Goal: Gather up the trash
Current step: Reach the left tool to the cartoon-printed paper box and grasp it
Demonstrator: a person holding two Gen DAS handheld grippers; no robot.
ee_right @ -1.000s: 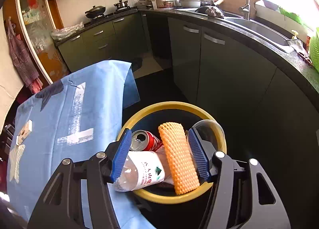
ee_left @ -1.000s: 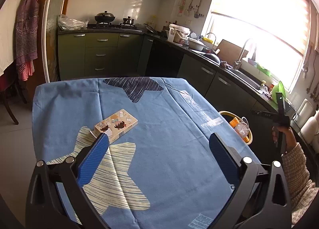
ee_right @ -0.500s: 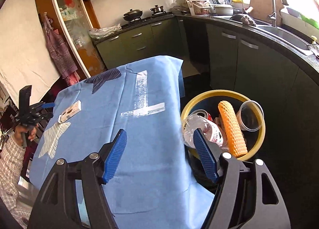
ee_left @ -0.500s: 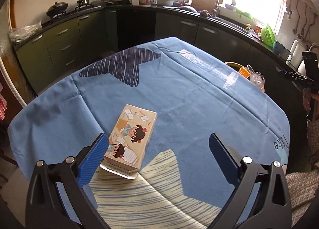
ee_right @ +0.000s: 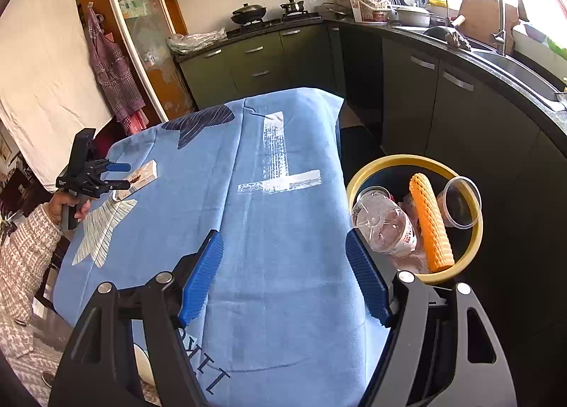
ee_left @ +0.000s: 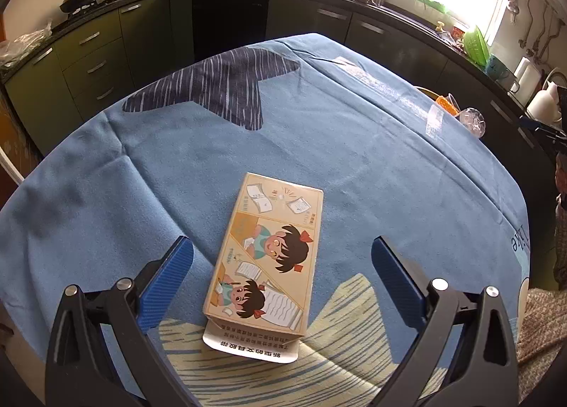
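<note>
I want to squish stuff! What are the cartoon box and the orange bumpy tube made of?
The cartoon box looks like thin printed cardboard: matte, with a bent paper flap. The orange bumpy tube in the bin looks like soft foam netting, judging by its mesh holes.

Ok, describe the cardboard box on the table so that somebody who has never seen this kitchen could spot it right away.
Find the table under the blue cloth with star shapes. Near the cream striped star lies a flat, tan cardboard box, between the open fingers of the left hand-held gripper. It is the only loose thing on the cloth, printed with cartoon panels of dark-haired children.
</note>
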